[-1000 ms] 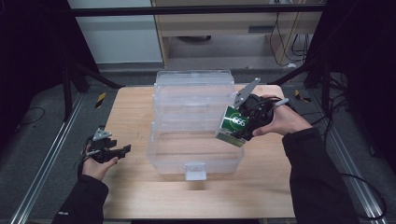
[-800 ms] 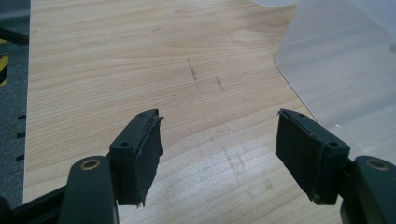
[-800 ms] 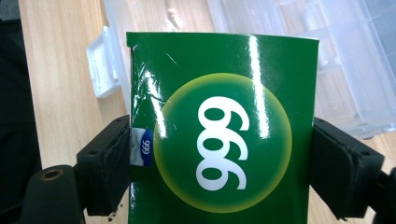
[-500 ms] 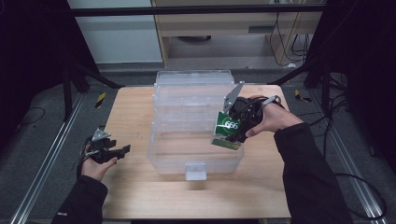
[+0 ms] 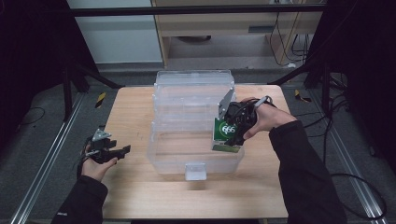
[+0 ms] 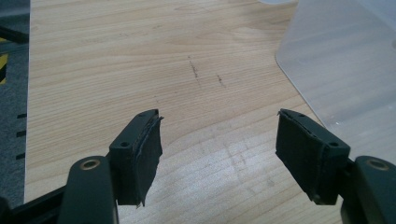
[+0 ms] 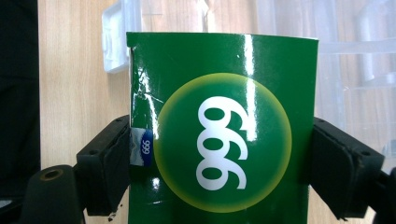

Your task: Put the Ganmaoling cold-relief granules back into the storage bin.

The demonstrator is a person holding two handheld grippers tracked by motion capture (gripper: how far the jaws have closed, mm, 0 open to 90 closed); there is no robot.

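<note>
Green box (image 7: 224, 135): held upright over the clear bin's right front rim, long axis tilted a little toward the person.
Right fingers (image 7: 341, 170): pressed on the box's two narrow sides.
Clear bin (image 5: 163, 158): open well lies just left of and below the box.
Left gripper (image 5: 122, 150): spread wide, nothing held, parked well apart over the surface (image 6: 116, 56).

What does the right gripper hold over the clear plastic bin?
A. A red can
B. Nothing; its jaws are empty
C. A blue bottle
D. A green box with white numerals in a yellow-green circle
D: in the right gripper view the right gripper has its pads pressed on both sides of the green box, and the high view shows it above the clear plastic bin.
</note>
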